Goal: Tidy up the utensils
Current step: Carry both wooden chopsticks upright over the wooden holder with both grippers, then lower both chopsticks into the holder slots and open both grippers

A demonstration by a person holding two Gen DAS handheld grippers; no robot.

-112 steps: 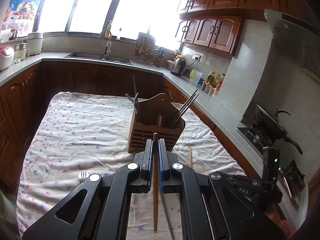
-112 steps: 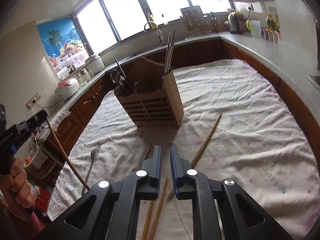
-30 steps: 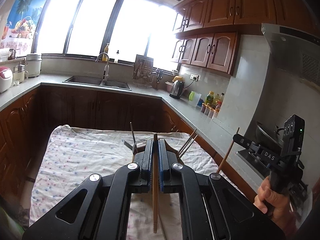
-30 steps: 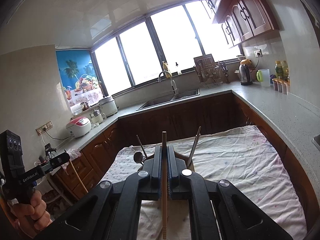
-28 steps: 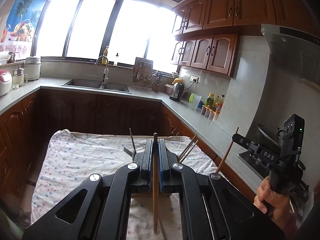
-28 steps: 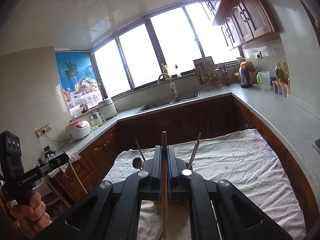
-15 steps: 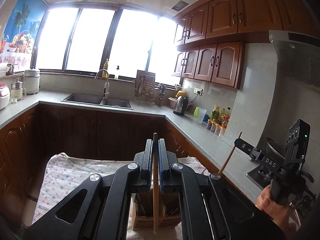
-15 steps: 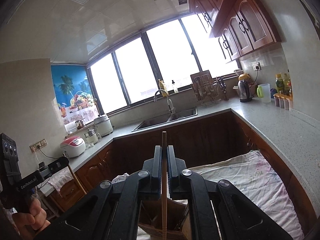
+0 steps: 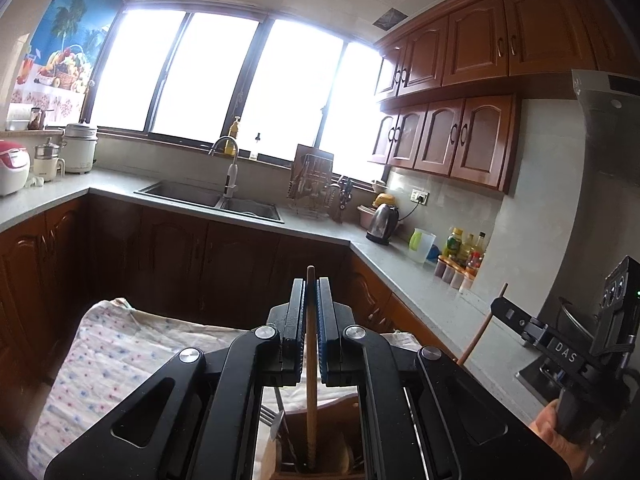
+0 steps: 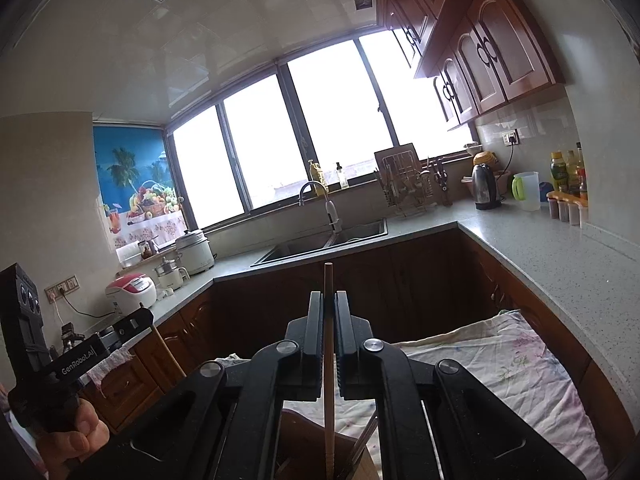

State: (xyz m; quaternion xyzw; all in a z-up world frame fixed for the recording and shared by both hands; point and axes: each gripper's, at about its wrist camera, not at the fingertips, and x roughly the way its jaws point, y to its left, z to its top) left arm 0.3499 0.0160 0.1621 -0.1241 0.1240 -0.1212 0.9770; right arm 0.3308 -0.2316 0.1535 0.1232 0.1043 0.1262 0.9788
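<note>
Chopstick [image 9: 311, 360] upright above holder [image 9: 320, 468]

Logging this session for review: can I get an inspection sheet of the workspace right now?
Surface: table under a floral tablecloth, wrinkled.
Job's things: wooden utensil holder below both tongs, a fork in it; one chopstick in the left, another chopstick in the right.
Clutter: nothing seen on the visible cloth.
Grippers: left tongs and right tongs each shut on a chopstick, upright.
Cables: kettle cord to a wall socket.
Surroundings: sink, dish rack, kettle, rice cooker.
</note>
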